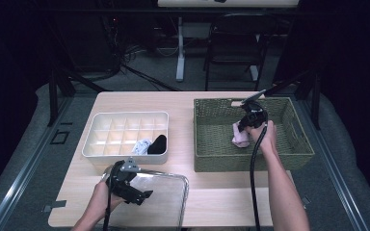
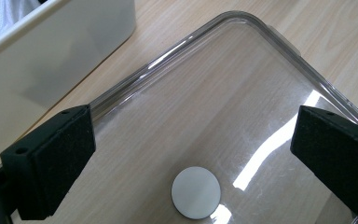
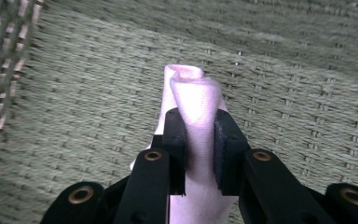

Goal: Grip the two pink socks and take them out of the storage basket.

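Note:
A pink rolled cloth lies inside the green woven basket. My right gripper is shut on it; in the right gripper view the pink cloth is squeezed between the black fingers above the basket's woven floor. My left gripper hovers open over a clear plastic lid at the table's front. In the left gripper view the lid with a white round disc lies between the wide-apart pads.
A white divided organizer tray stands left of the basket, holding a white cloth and a black one. The tray's wall is close to the left gripper. A chair and a desk stand beyond the table.

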Demonstrator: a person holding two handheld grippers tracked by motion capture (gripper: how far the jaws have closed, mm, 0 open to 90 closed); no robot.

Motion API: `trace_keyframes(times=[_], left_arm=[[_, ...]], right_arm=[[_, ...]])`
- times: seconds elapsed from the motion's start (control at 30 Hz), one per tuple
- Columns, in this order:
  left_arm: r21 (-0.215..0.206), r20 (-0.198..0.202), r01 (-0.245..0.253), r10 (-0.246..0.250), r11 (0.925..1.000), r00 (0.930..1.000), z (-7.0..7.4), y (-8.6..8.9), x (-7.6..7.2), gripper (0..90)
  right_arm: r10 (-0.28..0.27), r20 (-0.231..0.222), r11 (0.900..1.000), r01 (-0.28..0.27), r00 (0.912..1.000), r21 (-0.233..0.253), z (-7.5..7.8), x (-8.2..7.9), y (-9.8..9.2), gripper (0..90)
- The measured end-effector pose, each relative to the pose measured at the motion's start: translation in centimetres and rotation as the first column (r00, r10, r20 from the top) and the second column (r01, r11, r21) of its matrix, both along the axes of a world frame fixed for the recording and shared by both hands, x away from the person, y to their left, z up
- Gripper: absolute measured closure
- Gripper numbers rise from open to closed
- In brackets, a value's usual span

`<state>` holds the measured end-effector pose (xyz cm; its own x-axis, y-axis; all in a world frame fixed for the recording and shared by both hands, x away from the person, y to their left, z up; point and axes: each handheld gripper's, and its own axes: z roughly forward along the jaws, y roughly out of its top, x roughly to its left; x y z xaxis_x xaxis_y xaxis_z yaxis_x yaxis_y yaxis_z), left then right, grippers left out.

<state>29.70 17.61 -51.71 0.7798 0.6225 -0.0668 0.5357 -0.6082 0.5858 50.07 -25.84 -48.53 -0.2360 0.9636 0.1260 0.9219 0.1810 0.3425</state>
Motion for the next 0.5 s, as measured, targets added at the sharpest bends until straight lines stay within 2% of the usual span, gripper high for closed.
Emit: trace_keyframes(times=[0.07, 0.13, 0.2, 0.5], left_arm=[[-0.002, 0.001, 0.0, 0.0, 1.0, 1.0, 0.0, 0.0, 0.0, 0.0], [0.001, 0.001, 0.0, 0.0, 1.0, 1.0, 0.0, -0.1, 0.0, 0.0], [-0.001, 0.008, 0.005, -0.005, 1.0, 1.0, 0.1, -0.1, -0.1, 0.0], [0.003, 0.023, 0.005, -0.005, 1.0, 0.9997, 0.1, -0.3, -0.2, 0.0]], right_arm=[[0.026, 0.002, 1.0, -0.026, 0.9997, -0.011, 0.6, -0.2, -0.1, 77.9], [0.017, 0.022, 1.0, -0.017, 0.9996, 0.007, 1.1, -0.5, 0.0, 77.9], [0.033, 0.028, 0.999, -0.033, 0.9991, 0.003, 1.6, -0.6, 0.0, 78.0], [0.084, 0.016, 0.996, -0.084, 0.9964, -0.005, 3.7, -0.9, 0.0, 78.0]])
